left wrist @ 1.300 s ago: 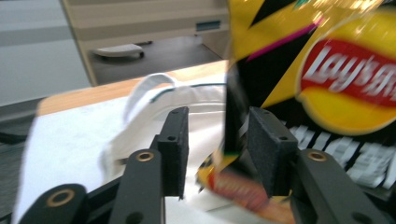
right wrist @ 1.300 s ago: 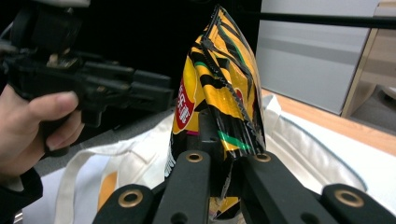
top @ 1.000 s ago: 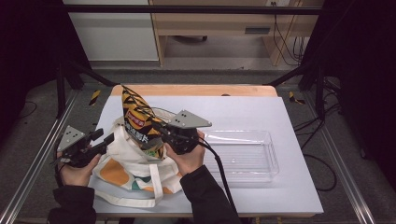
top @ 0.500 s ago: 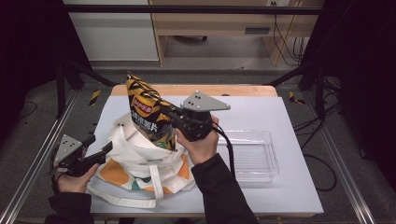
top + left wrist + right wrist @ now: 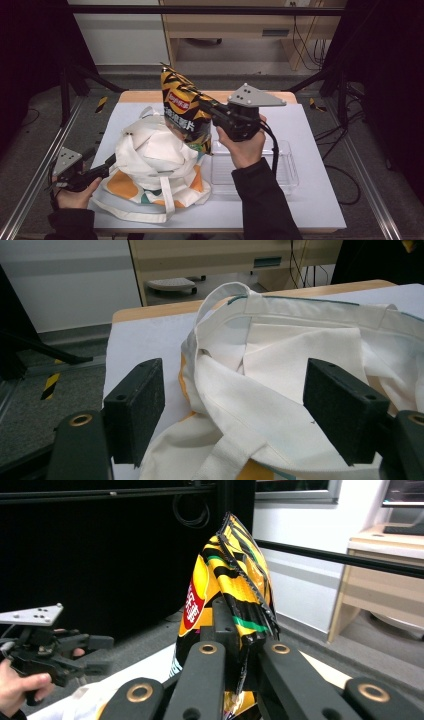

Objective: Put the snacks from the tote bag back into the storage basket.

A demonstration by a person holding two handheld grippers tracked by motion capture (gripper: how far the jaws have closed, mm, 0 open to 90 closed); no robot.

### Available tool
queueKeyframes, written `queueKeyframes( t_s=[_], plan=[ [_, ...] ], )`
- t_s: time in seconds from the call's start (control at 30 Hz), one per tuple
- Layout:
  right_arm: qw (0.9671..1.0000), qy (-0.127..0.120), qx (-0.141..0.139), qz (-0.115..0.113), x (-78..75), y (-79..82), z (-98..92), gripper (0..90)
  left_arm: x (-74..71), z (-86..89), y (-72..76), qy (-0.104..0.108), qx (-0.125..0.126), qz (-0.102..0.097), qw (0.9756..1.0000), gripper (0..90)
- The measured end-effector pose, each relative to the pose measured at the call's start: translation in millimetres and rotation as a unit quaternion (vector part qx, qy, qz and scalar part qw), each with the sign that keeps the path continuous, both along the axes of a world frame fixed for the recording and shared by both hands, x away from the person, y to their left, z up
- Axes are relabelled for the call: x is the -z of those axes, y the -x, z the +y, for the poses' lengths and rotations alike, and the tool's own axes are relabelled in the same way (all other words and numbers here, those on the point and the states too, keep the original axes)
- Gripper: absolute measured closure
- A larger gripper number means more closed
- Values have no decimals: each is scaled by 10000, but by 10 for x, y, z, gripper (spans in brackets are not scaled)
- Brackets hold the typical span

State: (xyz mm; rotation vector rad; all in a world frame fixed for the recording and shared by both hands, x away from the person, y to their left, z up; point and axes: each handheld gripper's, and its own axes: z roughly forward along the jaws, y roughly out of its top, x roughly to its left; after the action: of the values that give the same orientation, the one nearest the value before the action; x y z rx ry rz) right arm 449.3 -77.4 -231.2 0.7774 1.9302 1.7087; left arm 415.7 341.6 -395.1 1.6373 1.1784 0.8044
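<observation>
Chip bag was held aloft above the tote bag by the clamped right hand-held gripper, left hand-held gripper spread wide by the tote; slippage judged possible from the edge-only pinch.

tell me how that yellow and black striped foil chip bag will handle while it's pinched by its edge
The yellow and black striped foil chip bag looks puffed with air, so it is probably light for its size. The right gripper pinches a creased side seam, and glossy foil may slip or crumple there. Held above the white canvas tote bag, it could swing, and its contents are likely fragile.
</observation>
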Motion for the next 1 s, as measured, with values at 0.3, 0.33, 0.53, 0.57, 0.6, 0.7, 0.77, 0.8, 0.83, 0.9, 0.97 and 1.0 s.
queueKeyframes(
  t_s=[0.3,0.33,0.53,0.57,0.6,0.7,0.77,0.8,0.83,0.9,0.97,1.0],
  plan=[
    [9993,56,355,82,89,47,-446,900,20,21,-7,34,-41,56,10000,248],
    [9992,65,384,83,99,56,-493,900,20,22,-8,37,-40,59,10000,249],
    [9983,129,548,127,191,112,-744,900,24,25,-7,60,-49,74,9999,251],
    [9982,131,565,141,206,121,-768,900,25,26,-7,60,-53,72,9999,251],
    [9981,157,582,136,233,133,-808,900,25,27,-7,62,-55,72,9999,251],
    [9978,182,617,161,293,164,-884,900,28,31,-9,63,-65,78,9999,252],
    [9977,206,627,181,344,189,-939,900,31,30,-8,87,-80,89,9999,253],
    [9976,190,633,198,369,198,-962,900,31,30,-8,90,-83,91,9999,253],
    [9976,193,638,198,389,203,-980,900,32,32,-8,99,-91,93,9999,253],
    [9974,196,651,238,445,213,-1029,900,32,34,-8,100,-97,93,9999,255],
    [9972,204,666,267,493,217,-1059,900,33,37,-9,95,-97,93,9999,257],
    [9971,200,674,281,511,216,-1068,900,34,37,-9,99,-97,92,9999,257]
  ],
)
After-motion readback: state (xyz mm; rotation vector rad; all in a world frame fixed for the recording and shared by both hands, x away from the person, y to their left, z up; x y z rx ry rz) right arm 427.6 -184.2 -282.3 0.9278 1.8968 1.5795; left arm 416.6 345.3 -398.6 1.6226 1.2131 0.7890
